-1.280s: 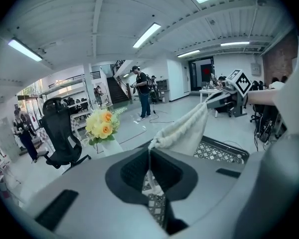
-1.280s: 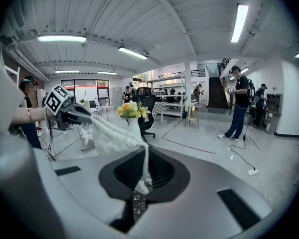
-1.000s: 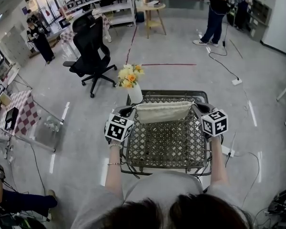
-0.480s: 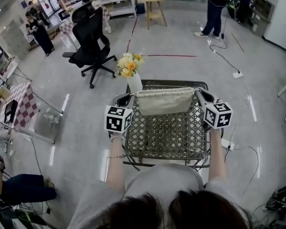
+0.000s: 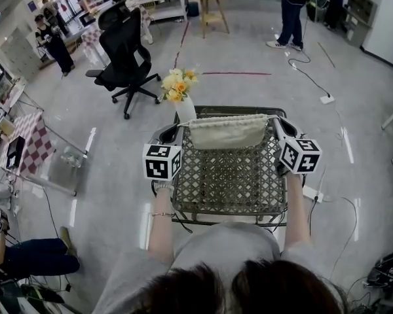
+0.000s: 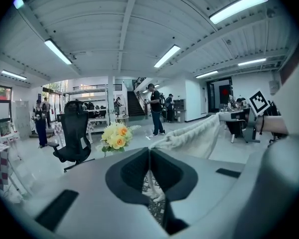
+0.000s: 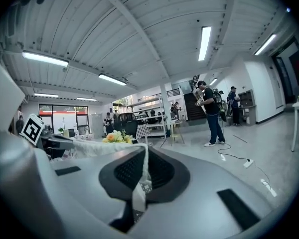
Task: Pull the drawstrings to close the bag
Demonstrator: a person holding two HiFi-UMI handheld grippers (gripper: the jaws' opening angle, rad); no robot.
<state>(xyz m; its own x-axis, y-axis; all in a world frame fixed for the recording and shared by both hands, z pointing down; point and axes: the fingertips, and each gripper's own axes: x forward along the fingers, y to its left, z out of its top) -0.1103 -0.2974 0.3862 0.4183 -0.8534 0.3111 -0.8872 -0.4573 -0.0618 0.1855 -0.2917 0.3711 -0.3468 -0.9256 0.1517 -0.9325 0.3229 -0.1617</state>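
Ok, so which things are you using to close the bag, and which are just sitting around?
For the job:
- cloth bag
- drawstrings, one pinched in the left gripper, one in the right gripper

Just lying about:
- flowers
- wire table under the bag
- office chair
- power strip on the floor

The bag and its drawstrings are cream. The desk is dark grey metal in an open lattice weave. The left hand-held gripper and the right hand-held gripper are grey, their cubes patterned with black-and-white squares. The flowers are yellow and orange, the vase white, the chair black
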